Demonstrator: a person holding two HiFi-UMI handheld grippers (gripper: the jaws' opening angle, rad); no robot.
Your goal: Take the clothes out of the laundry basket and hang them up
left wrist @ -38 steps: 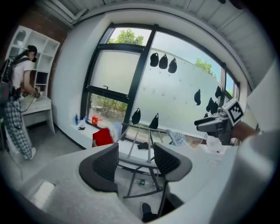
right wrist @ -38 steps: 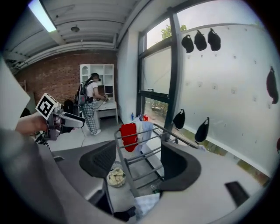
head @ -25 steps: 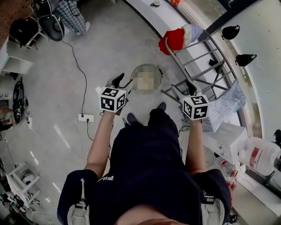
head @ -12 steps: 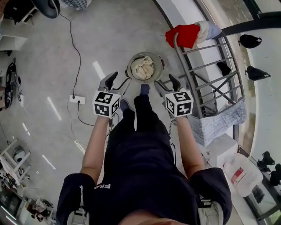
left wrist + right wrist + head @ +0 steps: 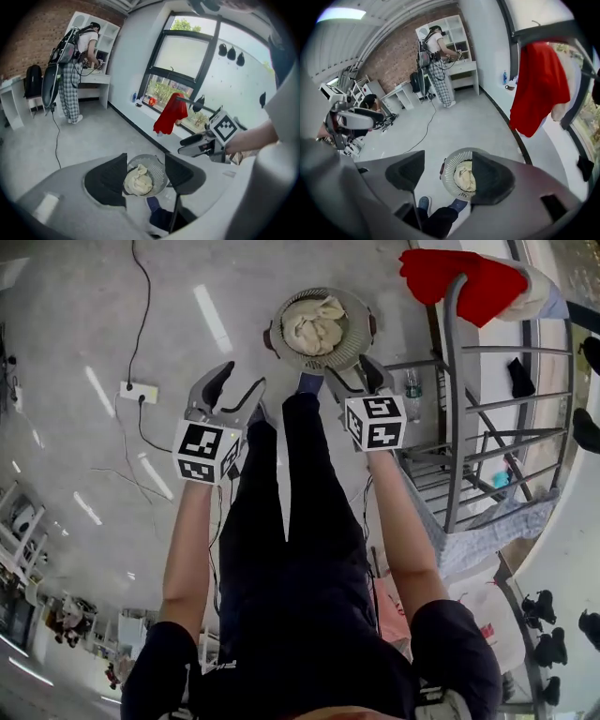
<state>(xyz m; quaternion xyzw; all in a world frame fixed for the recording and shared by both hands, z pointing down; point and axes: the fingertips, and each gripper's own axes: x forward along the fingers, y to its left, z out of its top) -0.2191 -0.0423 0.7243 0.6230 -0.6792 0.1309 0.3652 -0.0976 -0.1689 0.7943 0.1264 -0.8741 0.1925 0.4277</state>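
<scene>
The laundry basket (image 5: pixel 361 345) sits on the floor just ahead of the person's shoe, and a crumpled cream garment (image 5: pixel 317 324) lies heaped inside it and fills most of the bowl. Both arms reach down toward it. The left claw (image 5: pixel 232 388) hangs to the basket's left with its jaws spread wide and nothing between them. The right claw (image 5: pixel 354 379) is nearer, just beside the rim, equally wide and empty. Each gripper view frames the basket in the gap between its own jaws, which suggests both claws are aimed at the bundle, and the wide opening probably suits a soft, bulky heap better than a narrow pinch would. Neither claw touches cloth yet, so the reach looks like the step in hand. The grey drying rack (image 5: pixel 450 381) stands close on the right, likely so the carry from the basket is short. A red garment (image 5: pixel 459 279) is already draped over its top rail, and the lower bars look free.
</scene>
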